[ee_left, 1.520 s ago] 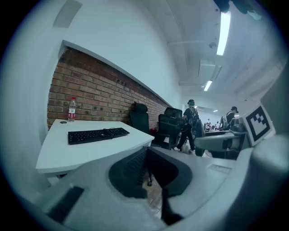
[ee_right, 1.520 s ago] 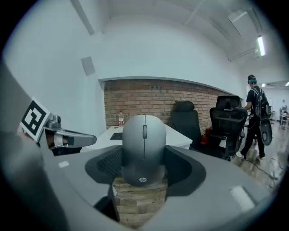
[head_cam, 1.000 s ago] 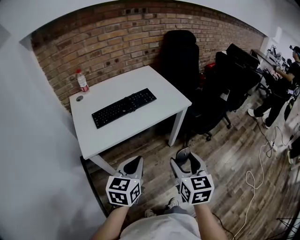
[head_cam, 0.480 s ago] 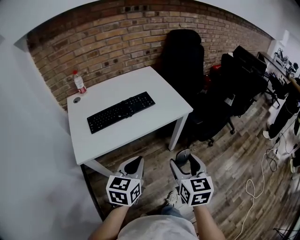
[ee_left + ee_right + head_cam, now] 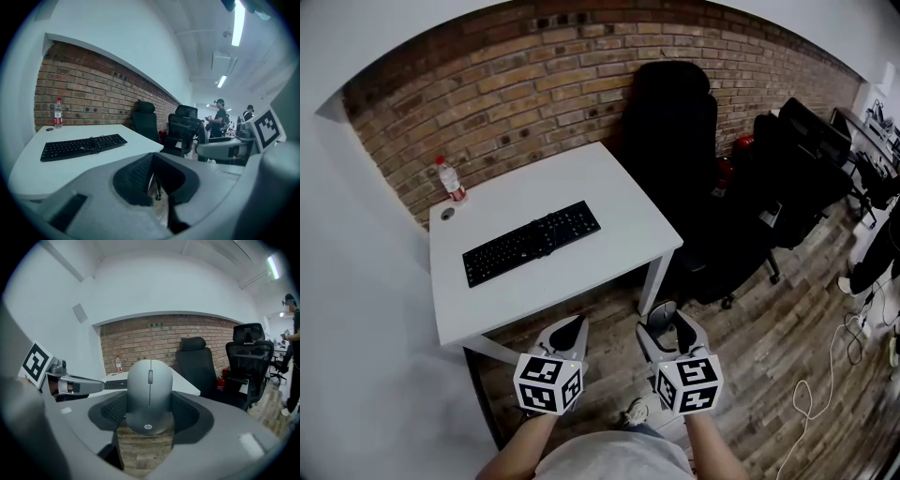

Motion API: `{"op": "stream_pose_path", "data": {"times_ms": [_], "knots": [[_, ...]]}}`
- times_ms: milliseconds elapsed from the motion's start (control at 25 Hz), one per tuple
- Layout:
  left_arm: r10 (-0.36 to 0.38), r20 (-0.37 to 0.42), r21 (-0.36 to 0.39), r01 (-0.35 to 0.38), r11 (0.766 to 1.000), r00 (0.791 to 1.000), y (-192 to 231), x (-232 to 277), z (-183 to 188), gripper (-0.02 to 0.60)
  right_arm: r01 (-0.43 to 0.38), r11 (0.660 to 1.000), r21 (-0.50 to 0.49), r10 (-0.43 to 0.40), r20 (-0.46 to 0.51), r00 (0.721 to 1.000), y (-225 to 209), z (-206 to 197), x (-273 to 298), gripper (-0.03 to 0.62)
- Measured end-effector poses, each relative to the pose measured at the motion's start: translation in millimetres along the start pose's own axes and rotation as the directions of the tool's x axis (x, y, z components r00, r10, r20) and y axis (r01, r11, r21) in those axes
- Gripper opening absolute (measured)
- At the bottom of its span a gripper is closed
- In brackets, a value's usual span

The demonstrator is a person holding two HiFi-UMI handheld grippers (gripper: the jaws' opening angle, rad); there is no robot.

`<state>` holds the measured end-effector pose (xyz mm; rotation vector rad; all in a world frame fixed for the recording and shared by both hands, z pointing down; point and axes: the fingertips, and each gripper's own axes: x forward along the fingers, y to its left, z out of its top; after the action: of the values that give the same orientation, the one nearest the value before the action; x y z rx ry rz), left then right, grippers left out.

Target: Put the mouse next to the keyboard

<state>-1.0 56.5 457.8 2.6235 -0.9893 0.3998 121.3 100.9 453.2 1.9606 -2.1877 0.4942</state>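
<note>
A grey mouse [image 5: 149,394] stands upright between the jaws of my right gripper [image 5: 149,405], which is shut on it. In the head view this gripper [image 5: 666,323] hovers over the wooden floor, just off the near right corner of the white table [image 5: 609,202]. The black keyboard [image 5: 532,243] lies slantwise in the middle of that table and also shows in the left gripper view [image 5: 82,146]. My left gripper [image 5: 568,331] hangs beside the right one, below the table's front edge. It is shut with nothing in it [image 5: 157,183].
A water bottle [image 5: 450,180] and a small round cap [image 5: 446,213] stand at the table's far left corner by the brick wall [image 5: 534,66]. Black office chairs [image 5: 680,131] crowd the right side of the table. Cables [image 5: 806,403] lie on the floor at right.
The view has swung left and forward, so the table now sits lower and closer to both grippers. The person at the far right has left the picture. Both grippers keep their hold and spacing.
</note>
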Motion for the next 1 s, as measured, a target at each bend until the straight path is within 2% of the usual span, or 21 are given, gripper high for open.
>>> {"op": "stream_pose_path", "data": {"times_ms": [480, 1000], "knots": [[0.080, -0.005, -0.014, -0.080, 0.997, 0.997, -21.1, 60.6, 16.9, -0.015, -0.079, 0.997, 0.001, 0.079, -0.016, 0.997, -68.3, 11.5, 28.7, 0.302], [0.138, 0.016, -0.066, -0.137, 0.988, 0.990, 12.5, 89.0, 25.3, -0.015, -0.128, 0.991, -0.037, 0.126, -0.033, 0.991, -80.0, 25.0, 75.3, 0.302]]}}
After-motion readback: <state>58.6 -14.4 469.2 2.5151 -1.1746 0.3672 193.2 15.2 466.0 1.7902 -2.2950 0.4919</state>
